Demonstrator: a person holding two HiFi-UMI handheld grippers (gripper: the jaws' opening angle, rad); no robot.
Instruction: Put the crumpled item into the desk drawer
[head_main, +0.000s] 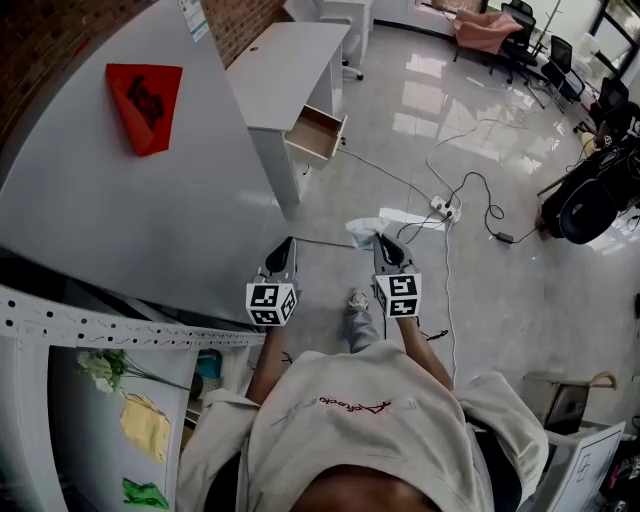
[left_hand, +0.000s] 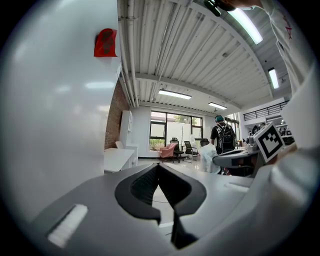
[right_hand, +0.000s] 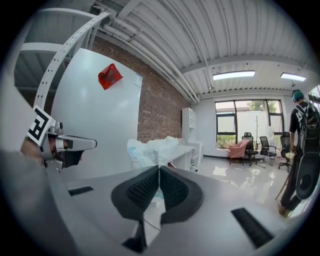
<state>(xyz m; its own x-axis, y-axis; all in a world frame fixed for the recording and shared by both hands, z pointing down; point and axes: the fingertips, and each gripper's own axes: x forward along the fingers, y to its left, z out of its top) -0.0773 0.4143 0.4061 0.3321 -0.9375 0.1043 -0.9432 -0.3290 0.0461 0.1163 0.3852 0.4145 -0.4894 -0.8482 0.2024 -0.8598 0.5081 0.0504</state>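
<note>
Crumpled item (head_main: 362, 228), pinched in right claw (head_main: 381, 239), spreads sideways beyond tips; left claw (head_main: 288, 243) closed.

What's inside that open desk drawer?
The drawer shows only a bare wooden bottom, with nothing visible in it. Its rear is hidden under the desk.

No wording can be read. Red script (head_main: 355, 404) crosses the person's shirt (head_main: 330, 450), upside down and too small to make out. A sticker (head_main: 193, 15) on the white panel (head_main: 150, 210) carries illegible print. Blue print (right_hand: 133, 150) on the crumpled white bag (right_hand: 155, 147) is blurred.
</note>
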